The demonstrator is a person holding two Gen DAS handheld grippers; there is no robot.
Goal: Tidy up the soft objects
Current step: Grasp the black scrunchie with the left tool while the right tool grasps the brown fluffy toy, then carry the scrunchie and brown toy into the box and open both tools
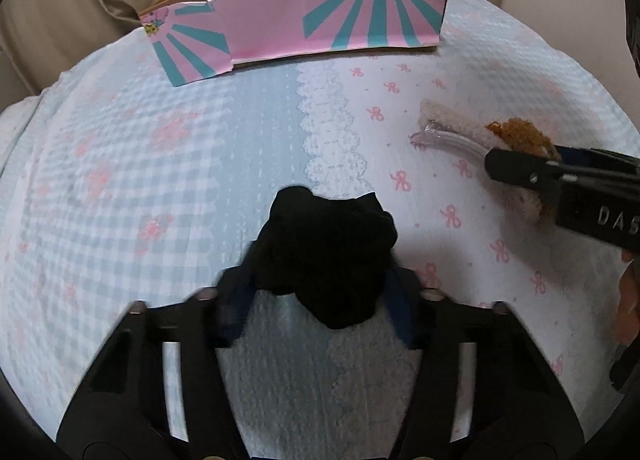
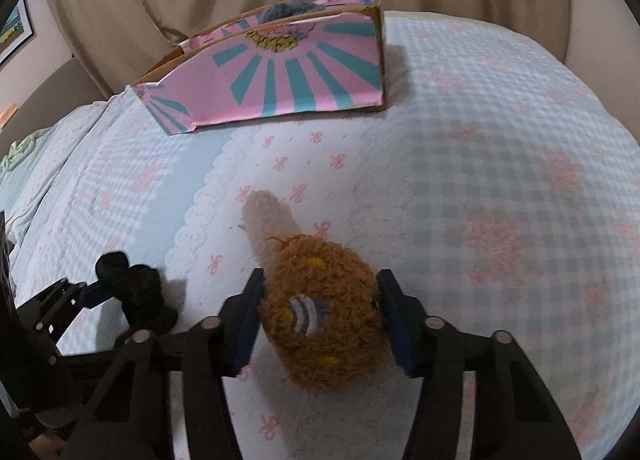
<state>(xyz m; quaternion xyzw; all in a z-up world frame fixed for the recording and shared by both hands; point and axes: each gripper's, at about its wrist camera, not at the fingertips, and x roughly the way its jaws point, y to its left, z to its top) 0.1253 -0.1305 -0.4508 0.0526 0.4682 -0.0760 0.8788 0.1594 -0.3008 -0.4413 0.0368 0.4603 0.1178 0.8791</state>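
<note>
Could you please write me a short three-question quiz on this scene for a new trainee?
1. True or false: the left gripper is shut on a black cloth bundle.
2. Multiple choice: what sits between the fingers of the right gripper? A) a brown fuzzy plush toy B) a blue towel C) a white pillow
3. Fill in: the pink and teal cardboard box stands at the far side of the bedspread, and something grey and ______ shows above its rim.

Key: 1 true; 2 A; 3 fuzzy.
</note>
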